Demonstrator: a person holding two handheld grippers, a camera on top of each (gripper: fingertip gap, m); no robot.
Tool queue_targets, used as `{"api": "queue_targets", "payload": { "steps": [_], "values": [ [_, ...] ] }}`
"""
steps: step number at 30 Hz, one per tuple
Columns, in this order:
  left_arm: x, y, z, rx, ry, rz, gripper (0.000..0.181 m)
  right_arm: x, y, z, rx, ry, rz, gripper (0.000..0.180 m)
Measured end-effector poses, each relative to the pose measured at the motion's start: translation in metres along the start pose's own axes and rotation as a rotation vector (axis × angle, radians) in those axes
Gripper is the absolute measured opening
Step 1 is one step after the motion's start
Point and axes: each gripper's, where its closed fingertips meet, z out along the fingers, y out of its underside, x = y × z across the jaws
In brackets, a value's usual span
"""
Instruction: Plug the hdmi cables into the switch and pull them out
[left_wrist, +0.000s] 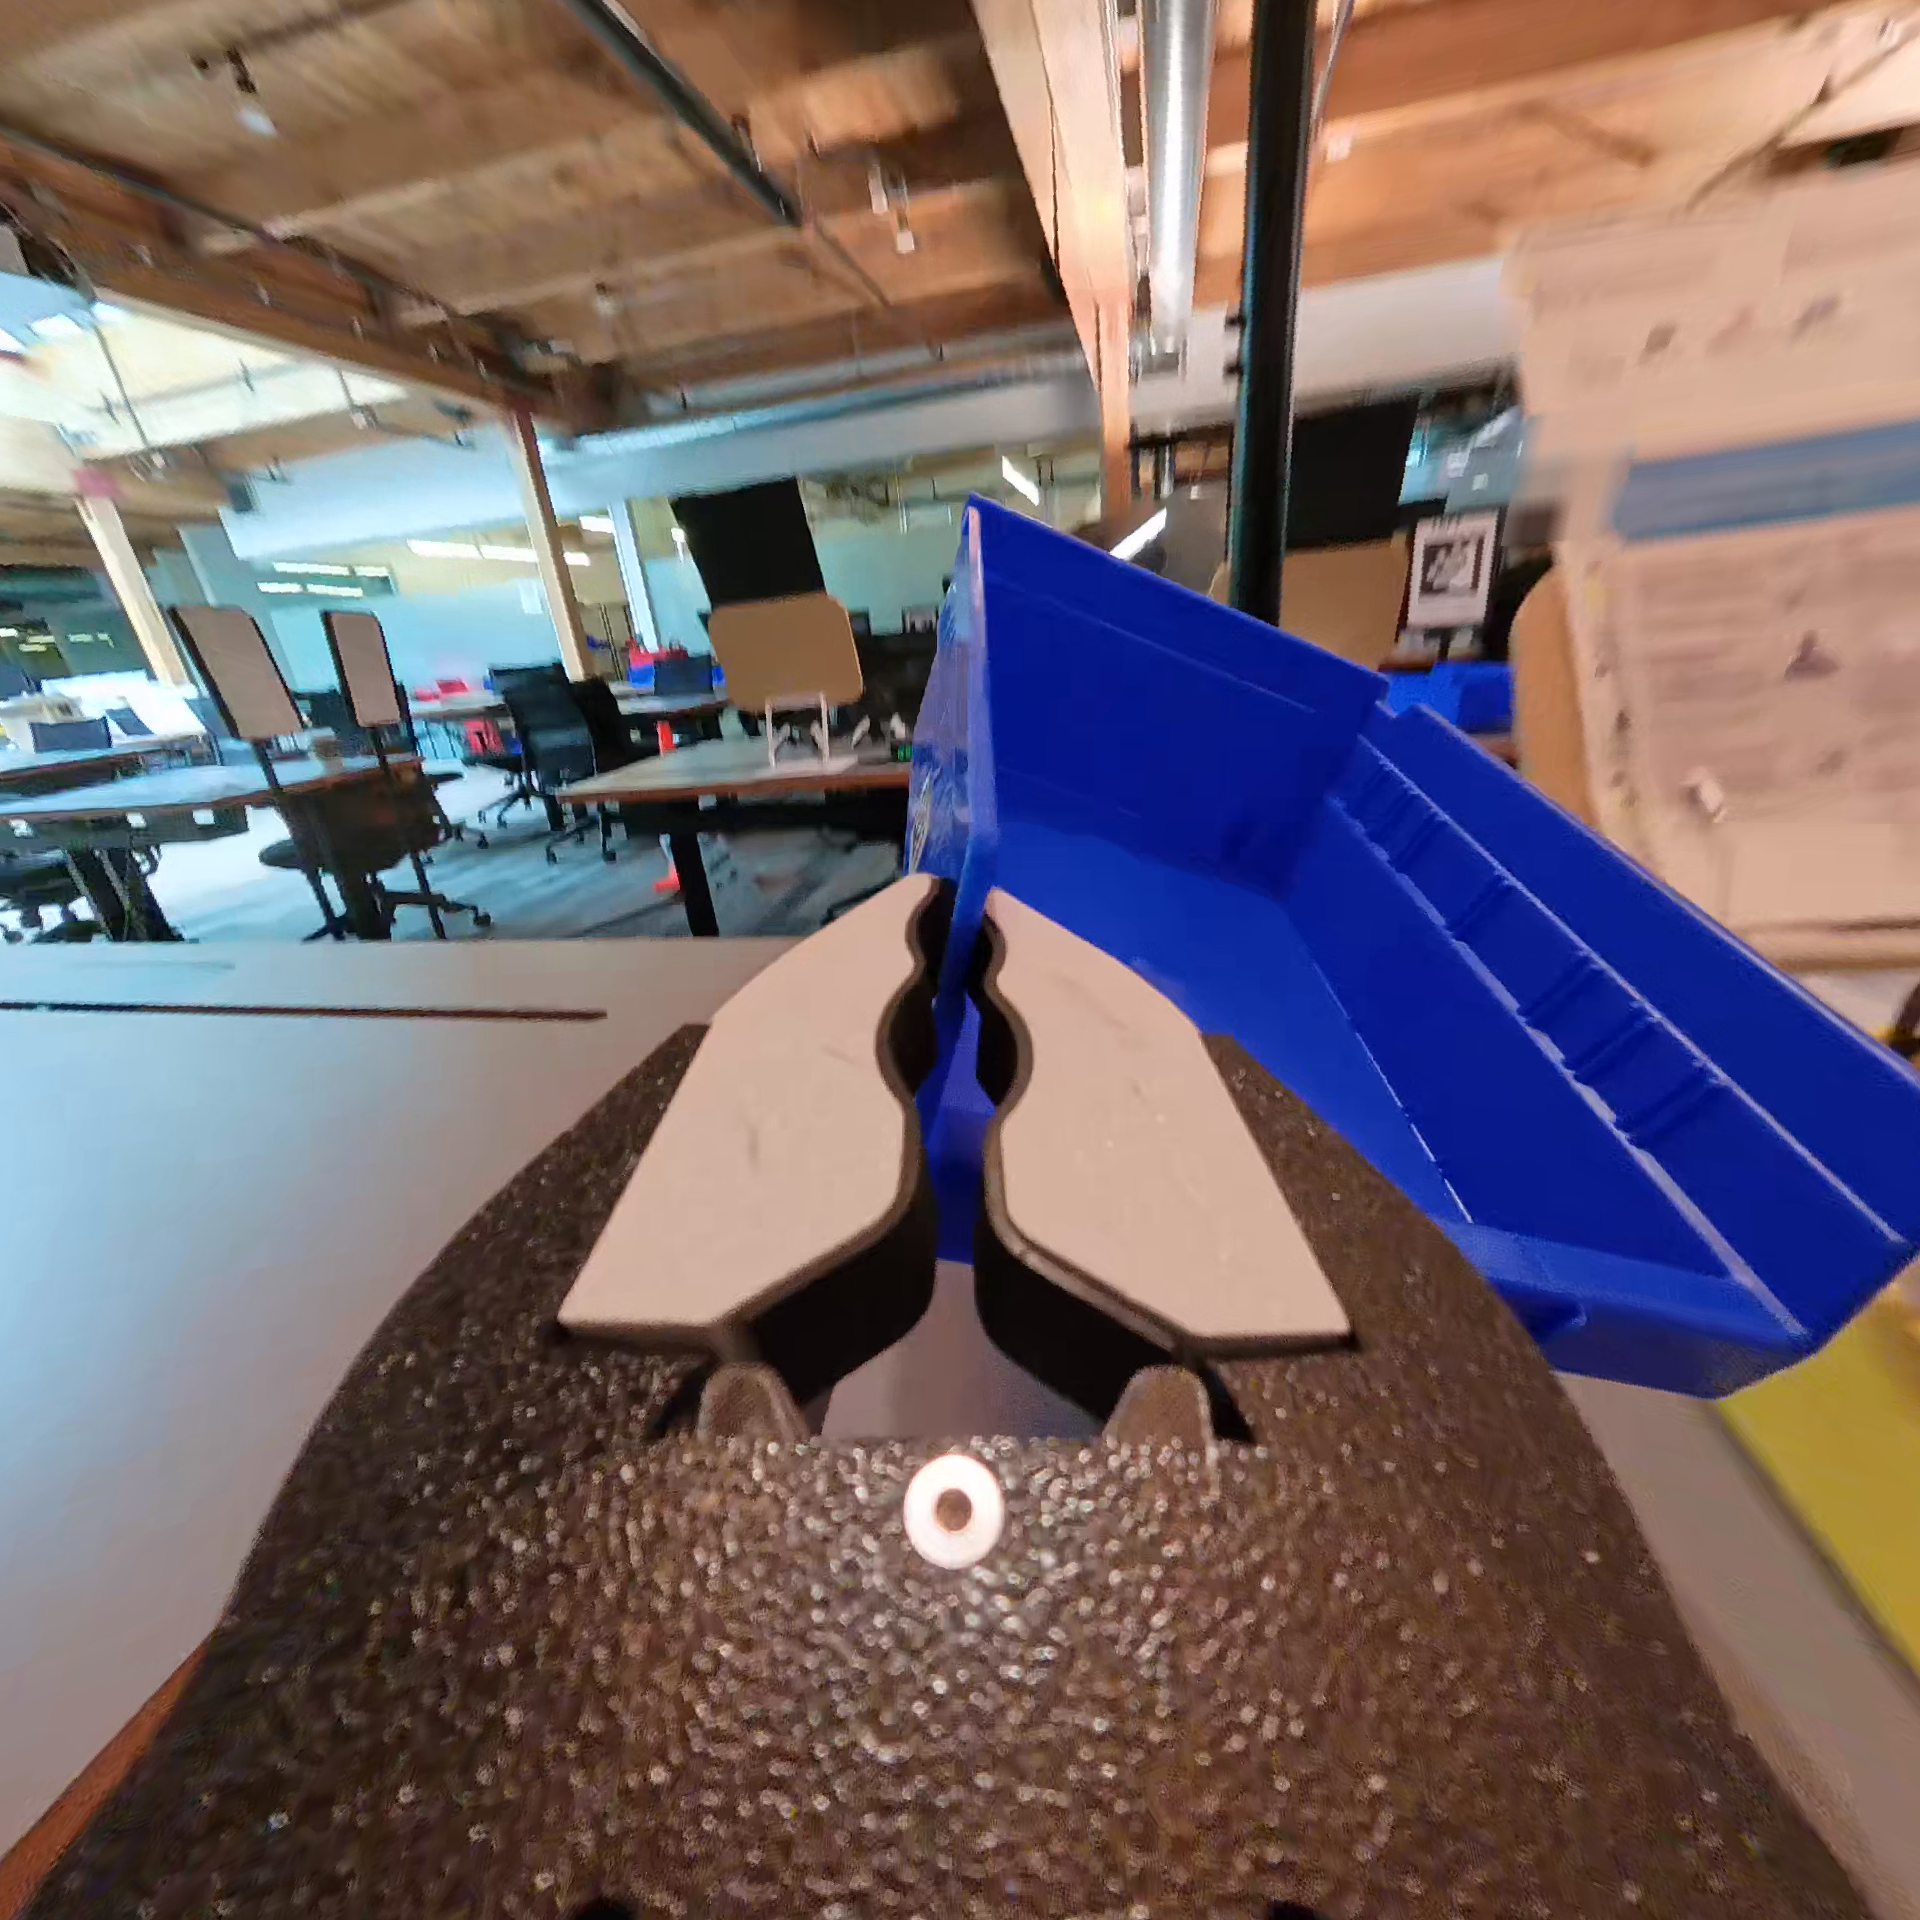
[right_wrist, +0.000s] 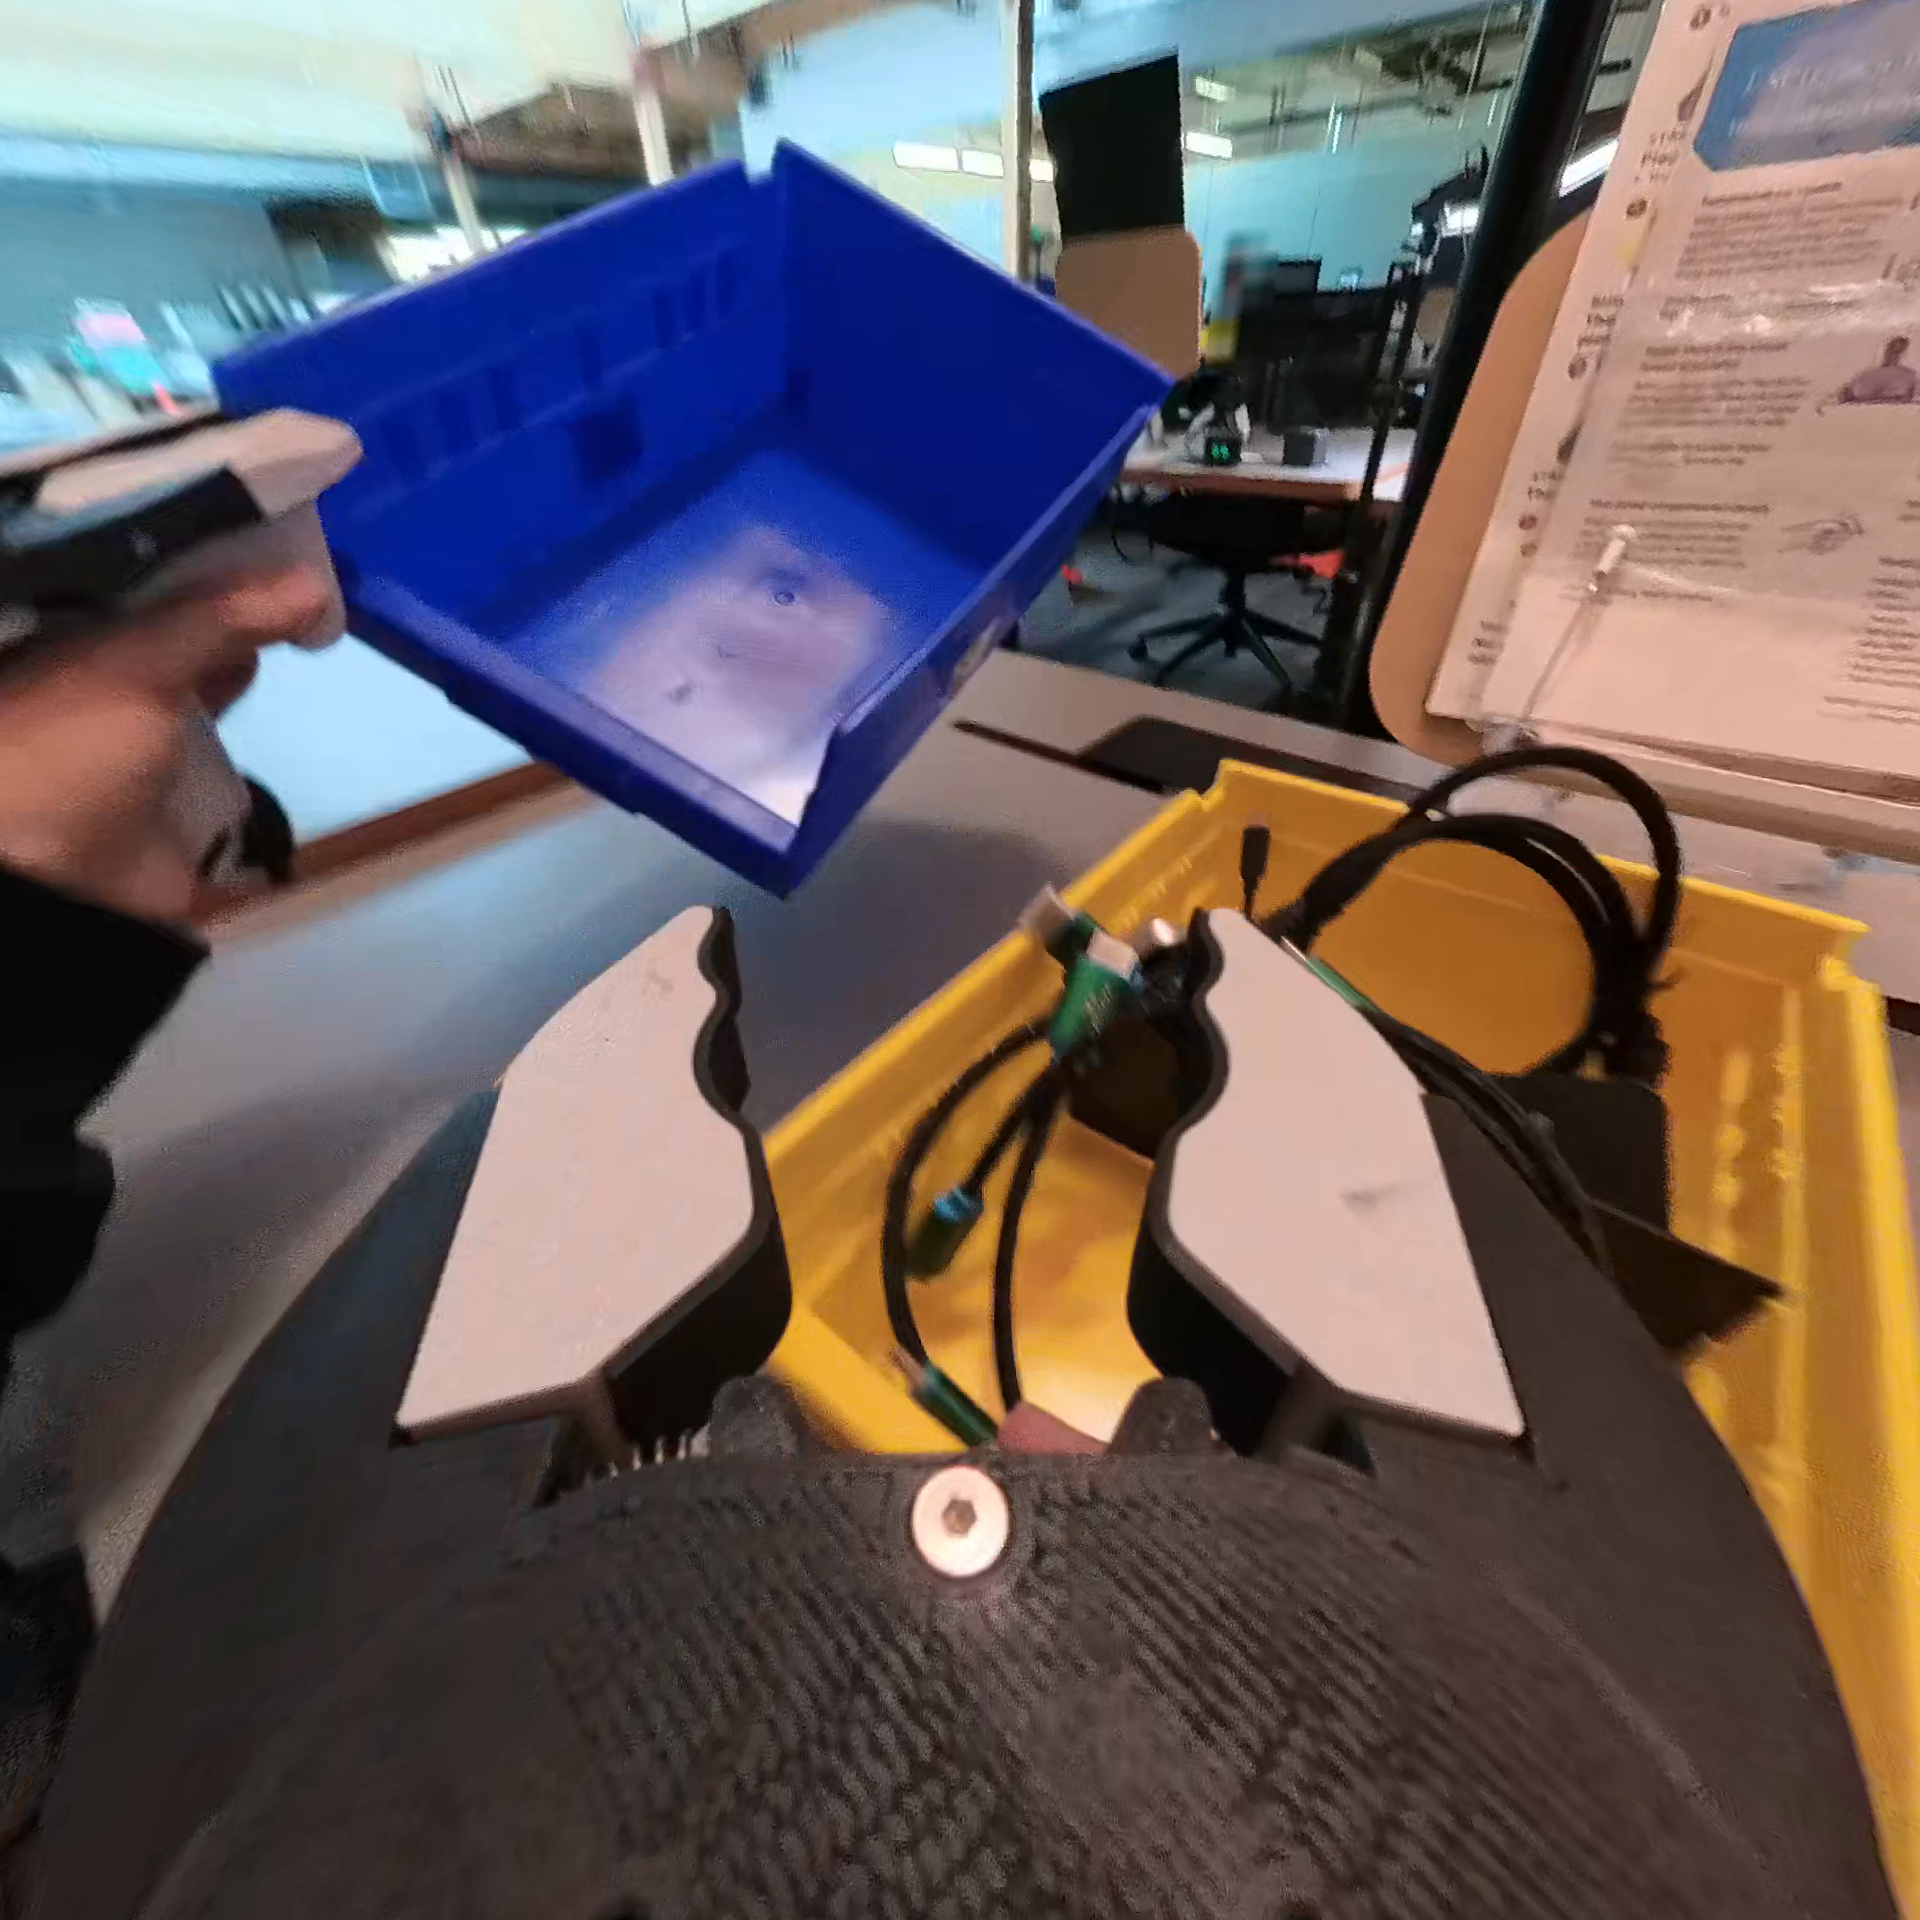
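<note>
My left gripper (left_wrist: 961, 914) is shut on the side wall of an empty blue bin (left_wrist: 1195, 883) and holds it tilted in the air above the table. The right wrist view shows the same blue bin (right_wrist: 727, 468), the left gripper (right_wrist: 187, 478) and the hand on it. My right gripper (right_wrist: 966, 945) is open and empty over the near end of a yellow bin (right_wrist: 1756, 1195). In the yellow bin lie black cables (right_wrist: 1652, 852) with green-ended plugs (right_wrist: 940, 1226), a small green board (right_wrist: 1091, 987) and a dark block (right_wrist: 1132, 1081) under it.
The grey table (left_wrist: 260, 1195) stretches to the left. A cardboard stand with printed sheets (right_wrist: 1714, 416) rises just behind the yellow bin. A black pole (left_wrist: 1262, 312) stands behind the blue bin. The yellow bin's corner (left_wrist: 1818, 1455) shows at the lower right.
</note>
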Motion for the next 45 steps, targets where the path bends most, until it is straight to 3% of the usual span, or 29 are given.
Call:
{"api": "queue_targets", "payload": {
  "steps": [6, 9, 11, 13, 19, 22, 25, 30, 35, 39, 45],
  "values": [
    [0.059, -0.068, -0.046, 0.182, 0.058, -0.048, 0.002, -0.001, -0.045, 0.024, 0.198, -0.007, 0.147, 0.080],
    [0.100, -0.086, -0.066, 0.270, 0.113, -0.052, 0.002, 0.016, -0.057, 0.017, 0.295, 0.036, 0.191, 0.051],
    [0.128, -0.095, -0.079, 0.350, 0.109, 0.012, 0.002, 0.044, -0.064, 0.000, 0.384, 0.135, 0.288, 0.018],
    [0.158, -0.100, -0.092, 0.403, 0.155, 0.018, 0.005, 0.073, -0.065, -0.017, 0.443, 0.205, 0.334, 0.005],
    [0.235, -0.096, -0.113, 0.468, 0.315, 0.036, 0.014, 0.139, -0.085, -0.069, 0.604, 0.176, 0.486, 0.005],
    [0.267, -0.086, -0.124, 0.456, 0.459, 0.037, 0.017, 0.167, -0.095, -0.099, 0.612, 0.226, 0.397, 0.004],
    [0.287, -0.091, -0.147, 0.554, 0.569, 0.020, 0.028, 0.191, -0.099, -0.127, 0.625, 0.282, 0.344, 0.004],
    [0.292, -0.053, -0.147, 0.301, 0.704, -0.005, 0.033, 0.259, -0.094, -0.193, 0.588, 0.385, 0.284, 0.004],
    [0.253, 0.019, -0.115, -0.069, 0.627, -0.025, 0.073, 0.337, -0.061, -0.267, 0.483, 0.593, 0.255, 0.004],
    [0.252, 0.067, -0.111, -0.250, 0.647, -0.096, 0.080, 0.397, -0.012, -0.311, 0.406, 0.741, 0.351, 0.004],
    [0.255, 0.106, -0.104, -0.354, 0.578, -0.081, 0.072, 0.450, 0.056, -0.345, 0.274, 0.885, 0.475, 0.005]
  ]
}}
